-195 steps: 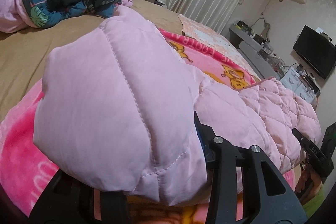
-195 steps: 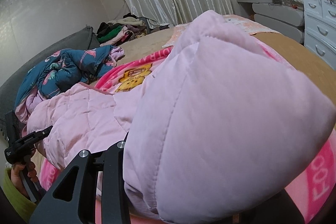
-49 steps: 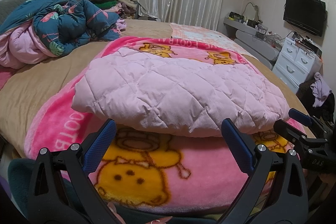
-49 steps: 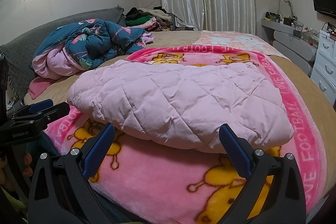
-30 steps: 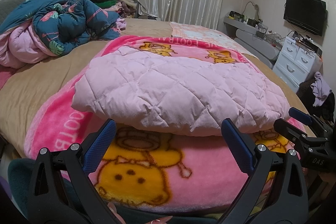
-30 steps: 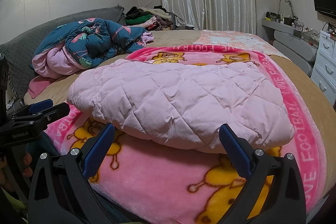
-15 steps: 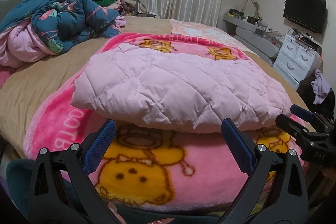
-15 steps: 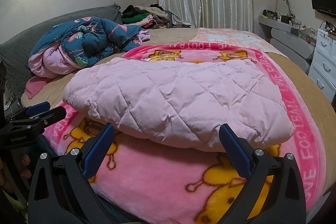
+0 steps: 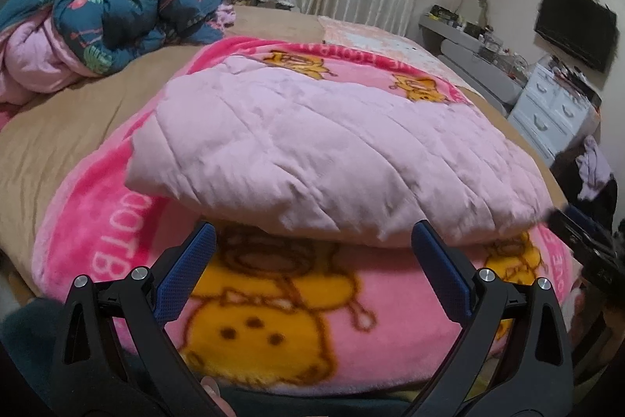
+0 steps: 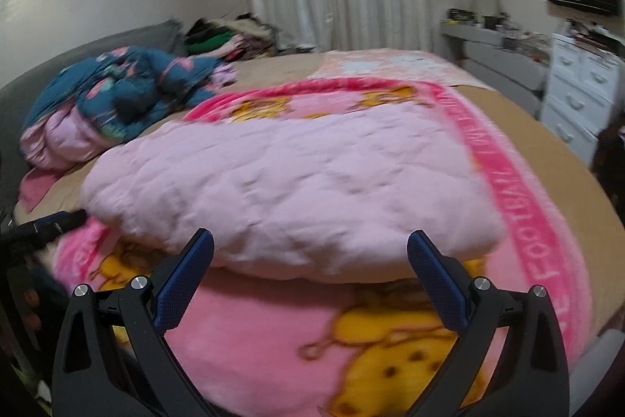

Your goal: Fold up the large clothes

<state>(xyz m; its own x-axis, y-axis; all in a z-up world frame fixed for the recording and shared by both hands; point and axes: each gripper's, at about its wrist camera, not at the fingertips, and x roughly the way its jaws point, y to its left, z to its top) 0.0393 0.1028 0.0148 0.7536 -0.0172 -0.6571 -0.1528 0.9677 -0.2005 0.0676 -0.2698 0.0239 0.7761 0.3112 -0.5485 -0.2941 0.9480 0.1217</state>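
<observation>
A pale pink quilted jacket (image 9: 324,155) lies folded into a thick rectangle on a pink cartoon blanket (image 9: 281,311) on the bed; it also shows in the right wrist view (image 10: 293,190). My left gripper (image 9: 312,241) is open and empty, its blue pads just short of the jacket's near edge. My right gripper (image 10: 310,249) is open and empty, also at the jacket's near edge. The right gripper's tip shows at the jacket's right corner in the left wrist view (image 9: 574,225). The left gripper's tip shows at the jacket's left corner in the right wrist view (image 10: 50,221).
A crumpled dark blue flamingo-print quilt (image 9: 113,14) over pink bedding lies at the far left of the bed. Piled clothes (image 10: 226,38) sit by the curtains. White drawers (image 9: 554,112) and a wall TV (image 9: 574,26) stand to the right.
Both grippers let go of the jacket, which now lies folded on the blanket. In the last half second both open grippers moved forward toward its near edge.
</observation>
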